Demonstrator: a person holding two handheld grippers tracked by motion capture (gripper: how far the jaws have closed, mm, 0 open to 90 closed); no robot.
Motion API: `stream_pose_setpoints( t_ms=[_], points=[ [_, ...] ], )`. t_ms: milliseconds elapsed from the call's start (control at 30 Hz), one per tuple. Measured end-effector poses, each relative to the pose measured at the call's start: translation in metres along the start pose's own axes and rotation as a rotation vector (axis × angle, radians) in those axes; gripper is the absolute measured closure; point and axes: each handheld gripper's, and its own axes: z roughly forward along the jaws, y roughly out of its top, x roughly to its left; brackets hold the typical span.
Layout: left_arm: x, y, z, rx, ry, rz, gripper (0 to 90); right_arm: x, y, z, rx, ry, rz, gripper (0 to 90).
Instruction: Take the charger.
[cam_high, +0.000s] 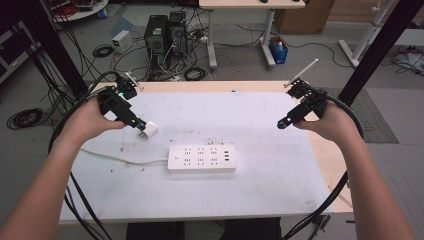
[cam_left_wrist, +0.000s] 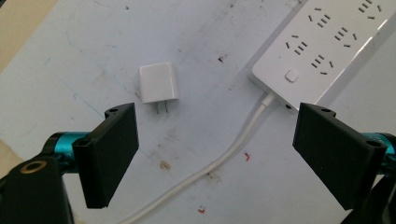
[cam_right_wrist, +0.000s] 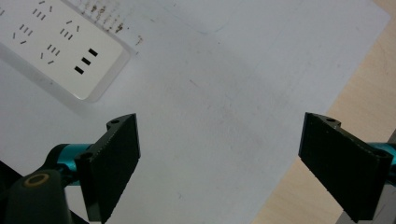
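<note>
Power strip (cam_left_wrist: 327, 51) cut off at frame edge; its cable (cam_left_wrist: 233, 144) runs between charger (cam_left_wrist: 159, 83) and strip; left gripper (cam_left_wrist: 215, 154) agape, empty; right gripper (cam_right_wrist: 219, 163) agape, empty, over bare table (cam_right_wrist: 210, 93)

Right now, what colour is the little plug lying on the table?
White, with two metal prongs. The little plug shows best in the left gripper view.

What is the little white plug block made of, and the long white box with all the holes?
The plug block looks like smooth, slightly glossy white plastic, with two thin metal-looking prongs. The long box, a power strip, seems to be matte white hard plastic with moulded slots. Its cord looks rubbery.
</note>
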Motion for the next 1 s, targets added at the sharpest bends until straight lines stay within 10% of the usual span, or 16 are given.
stream_pose_setpoints(
  t_ms=[367,1000],
  points=[
    [0.01,0.013,0.024,0.03,0.012,-0.016,14.4,-0.003,-0.001,0.002,-0.018,-0.002,-0.013,12.1],
    [0.044,0.012,0.121,0.166,-0.035,-0.083,14.6,-0.008,-0.002,0.011,0.004,-0.017,-0.021,12.1]
  ],
)
